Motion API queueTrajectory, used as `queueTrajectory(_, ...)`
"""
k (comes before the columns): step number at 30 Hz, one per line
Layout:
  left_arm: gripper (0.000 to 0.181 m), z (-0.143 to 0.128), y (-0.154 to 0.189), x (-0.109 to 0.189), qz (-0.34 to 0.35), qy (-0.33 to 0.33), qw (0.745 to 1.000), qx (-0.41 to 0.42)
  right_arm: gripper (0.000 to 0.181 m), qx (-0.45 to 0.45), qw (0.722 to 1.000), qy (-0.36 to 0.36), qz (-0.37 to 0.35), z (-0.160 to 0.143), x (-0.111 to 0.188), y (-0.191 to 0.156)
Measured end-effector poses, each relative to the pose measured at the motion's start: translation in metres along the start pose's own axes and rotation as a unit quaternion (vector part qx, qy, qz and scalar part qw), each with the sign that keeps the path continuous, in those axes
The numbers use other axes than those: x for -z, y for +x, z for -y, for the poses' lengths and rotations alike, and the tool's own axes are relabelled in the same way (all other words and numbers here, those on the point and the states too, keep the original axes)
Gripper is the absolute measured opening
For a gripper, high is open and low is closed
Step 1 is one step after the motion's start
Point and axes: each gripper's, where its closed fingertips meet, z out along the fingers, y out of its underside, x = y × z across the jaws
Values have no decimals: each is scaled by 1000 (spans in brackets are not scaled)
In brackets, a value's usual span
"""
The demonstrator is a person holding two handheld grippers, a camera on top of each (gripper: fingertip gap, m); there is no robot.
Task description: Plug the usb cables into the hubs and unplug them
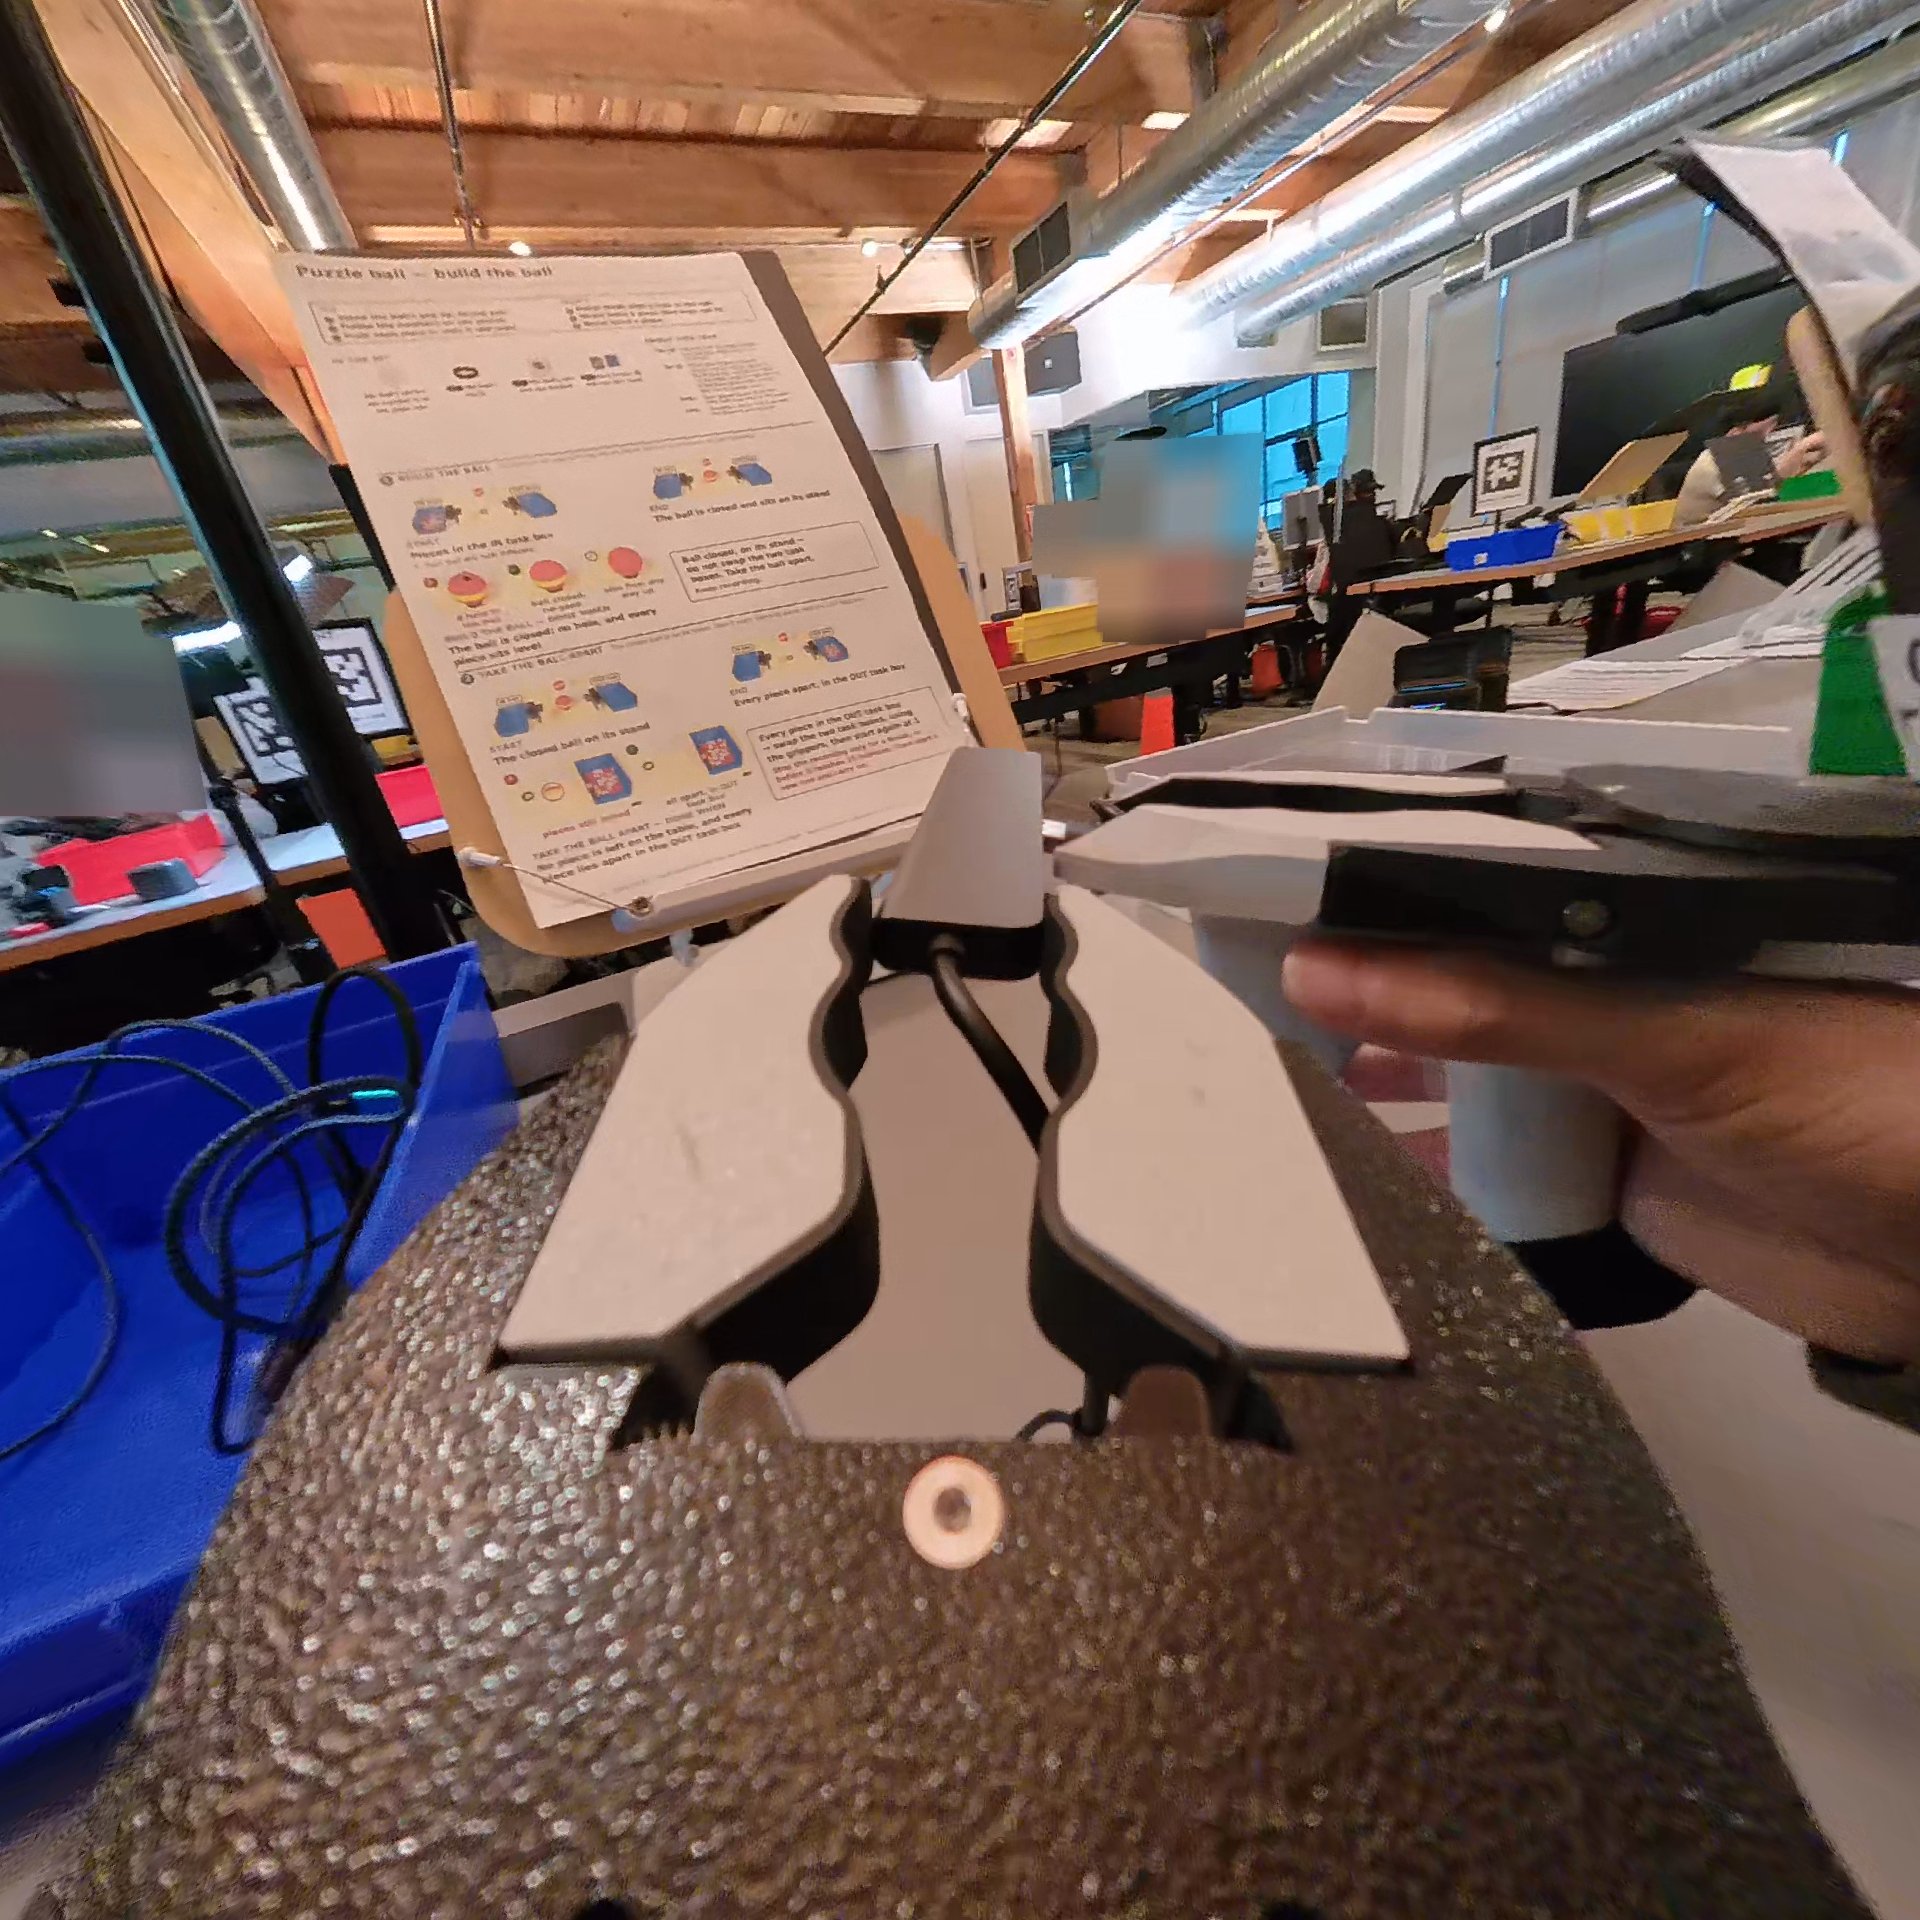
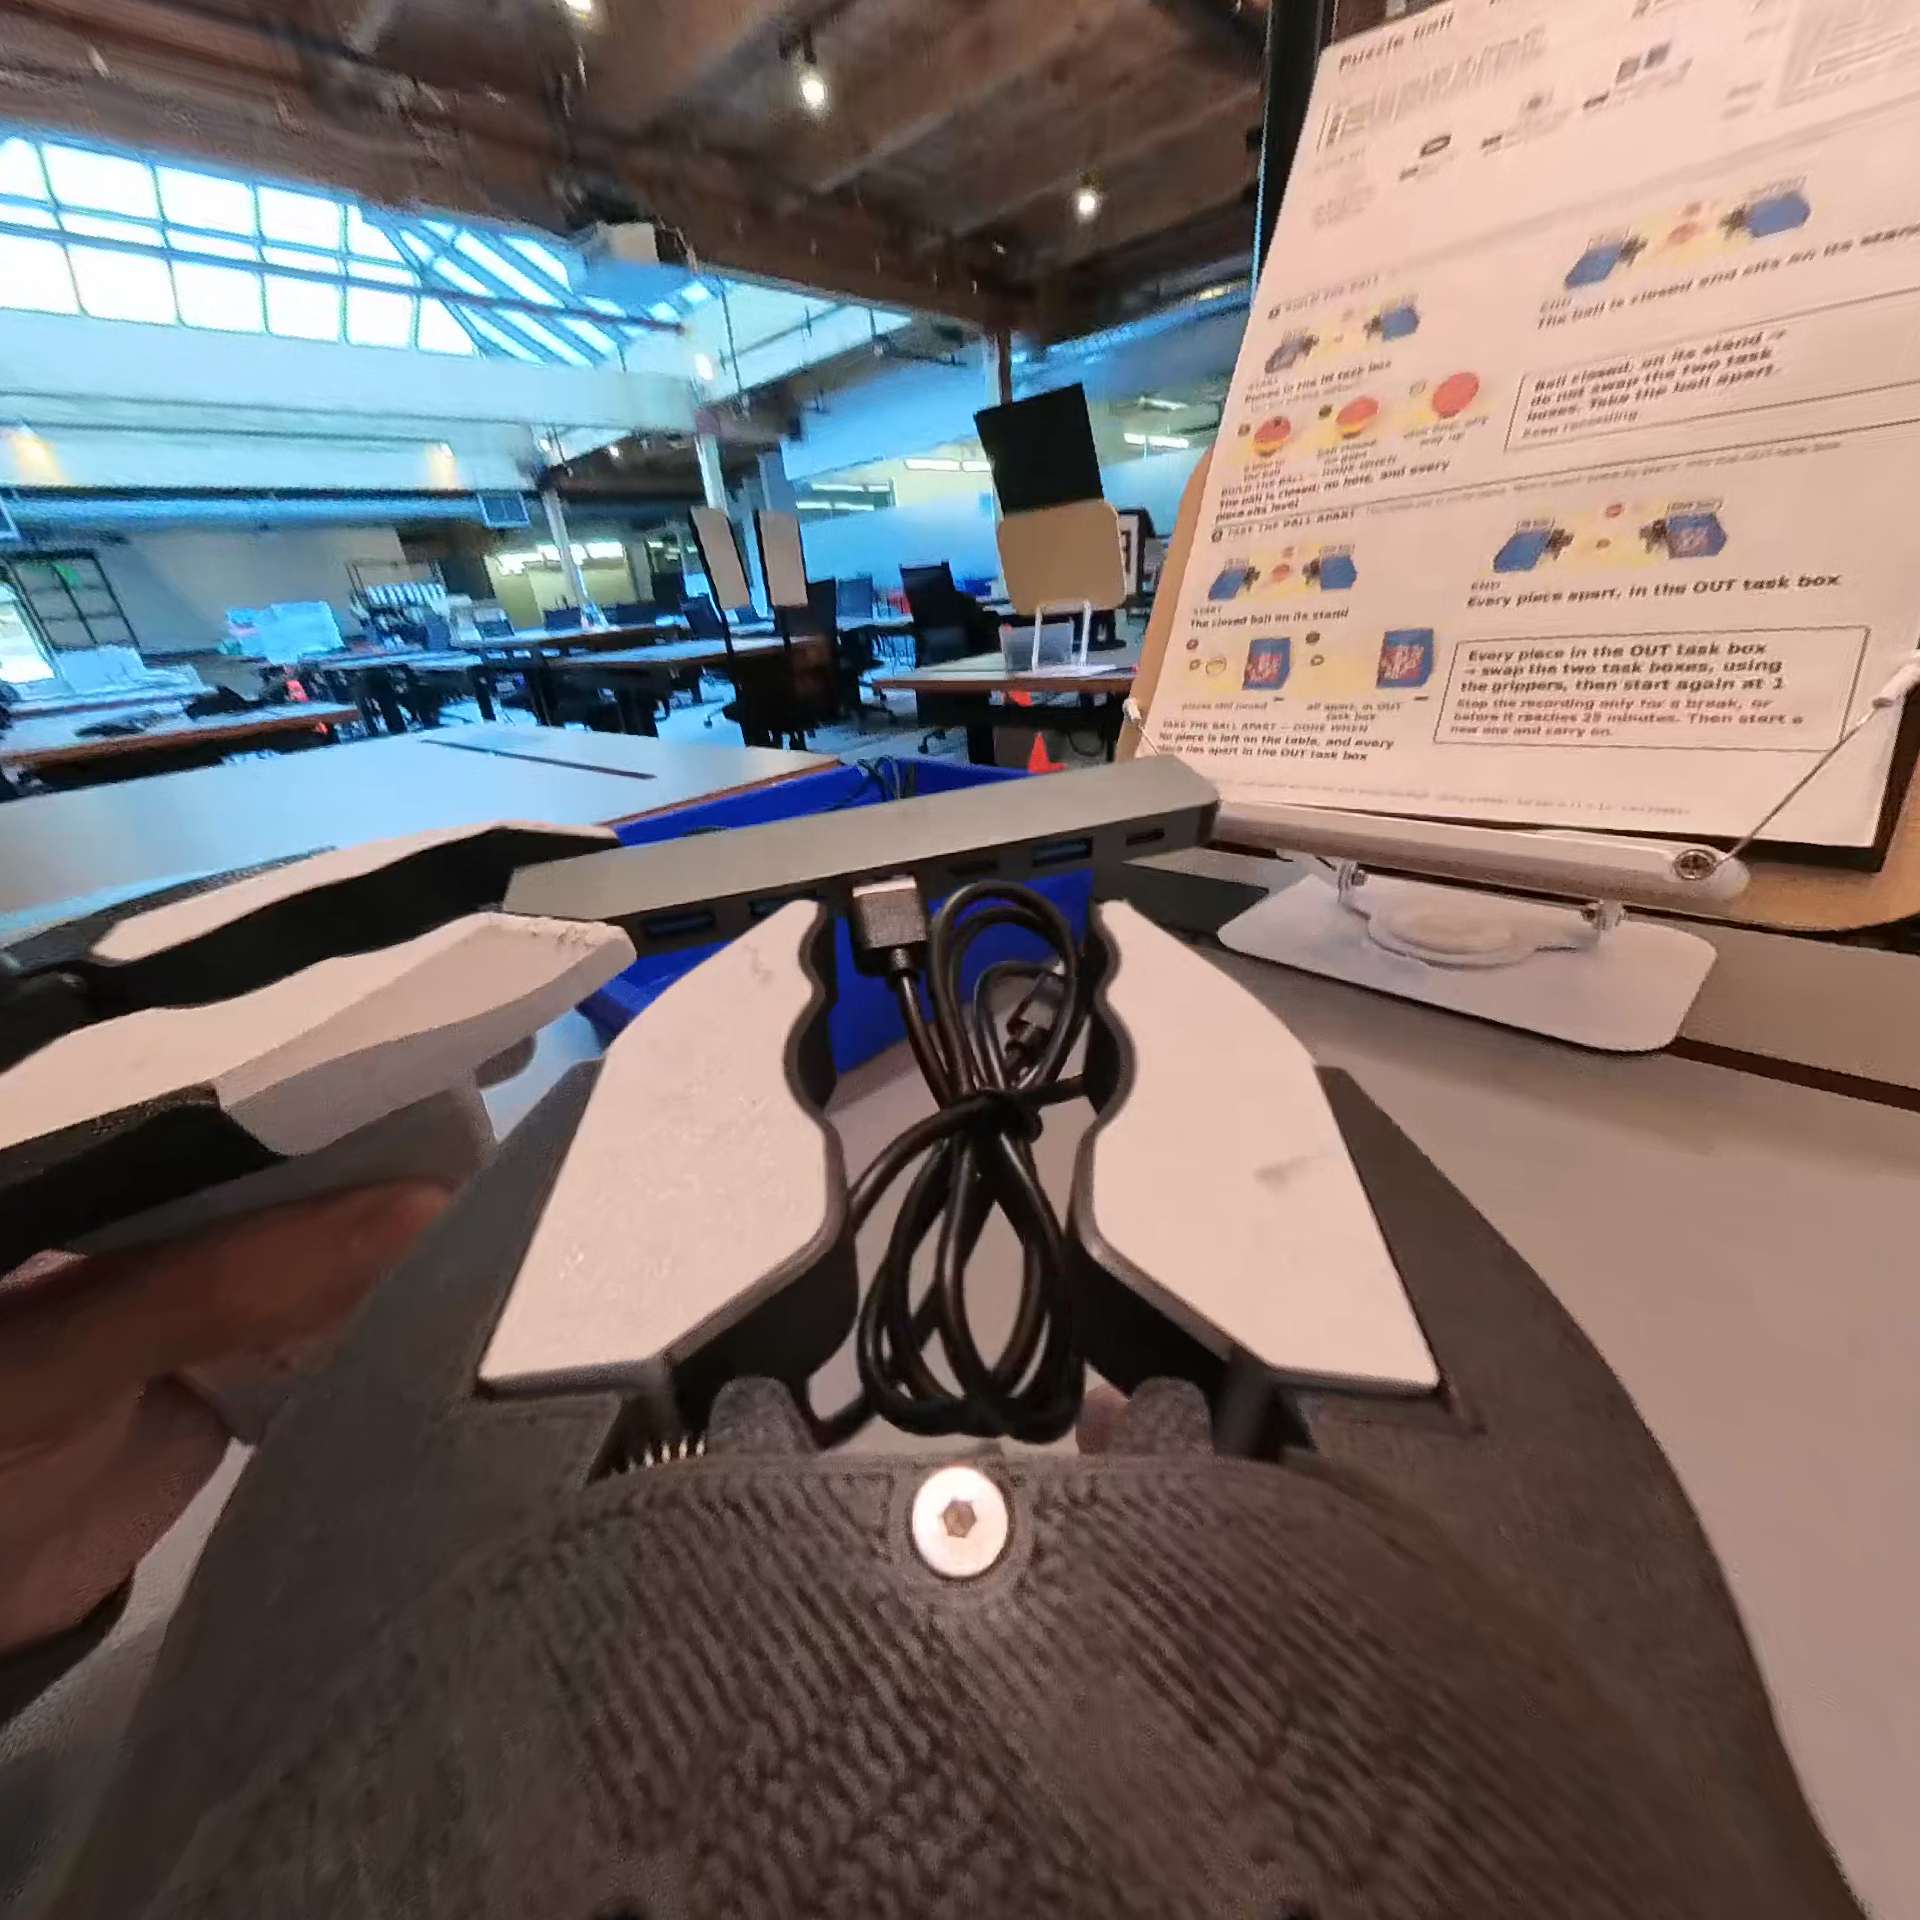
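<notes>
- Hub [image 2: 862, 842]: a slim grey bar held in the air above the worktop [image 2: 1558, 1195], in front of a propped sheet [image 1: 623, 571].
- Left tongs [image 1: 961, 904]: pressed onto one short end of the hub. The hub's own black lead runs back between the fingers.
- Right tongs [image 2: 956, 925]: spread, facing the row of ports. A black plug [image 2: 883, 920] sits in the gap near one finger, touched by neither as far as this view shows.
- Cable [image 2: 966, 1195]: still bundled in loops, hanging between the right fingers just behind the plug.
- Progress: the plug meets a port near the middle of the hub. From the left wrist view a sliver of metal shows beside the hub, so I cannot tell if it is fully seated.
- Done, by my reading: one cable brought to the hub and at least started into its port.
- Left to do: press it home if needed, pull it out again, then go on to the other cables. Several ports stand free, and more cables [image 1: 260, 1122] lie in a blue bin [image 1: 260, 1195] on the left.
- Long axis: in the right wrist view the hub runs side to side, roughly level, its far end slightly higher. The left wrist view looks straight down its length.
- Facing: the port side points at the right tongs, and the plug goes in square to the long axis.
</notes>
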Motion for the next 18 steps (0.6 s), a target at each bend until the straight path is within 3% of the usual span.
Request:
queueTrajectory(5,30,-2,5,-1,-9,0,1000,18,38,6,1000,24,6,4,5,2)
queueTrajectory(7,30,-6,-2,-1,13,-15,1000,6,32,63,994,74,-48,25,16,11)
queueTrajectory(9,30,-9,-7,0,21,-18,1000,-10,27,101,991,87,-24,41,22,-1)
queueTrajectory(12,30,-8,-9,0,21,-12,1000,5,25,85,996,30,21,30,14,-15)
queueTrajectory(18,30,0,3,1,-3,5,1000,-19,29,64,998,-14,16,1,4,-12)
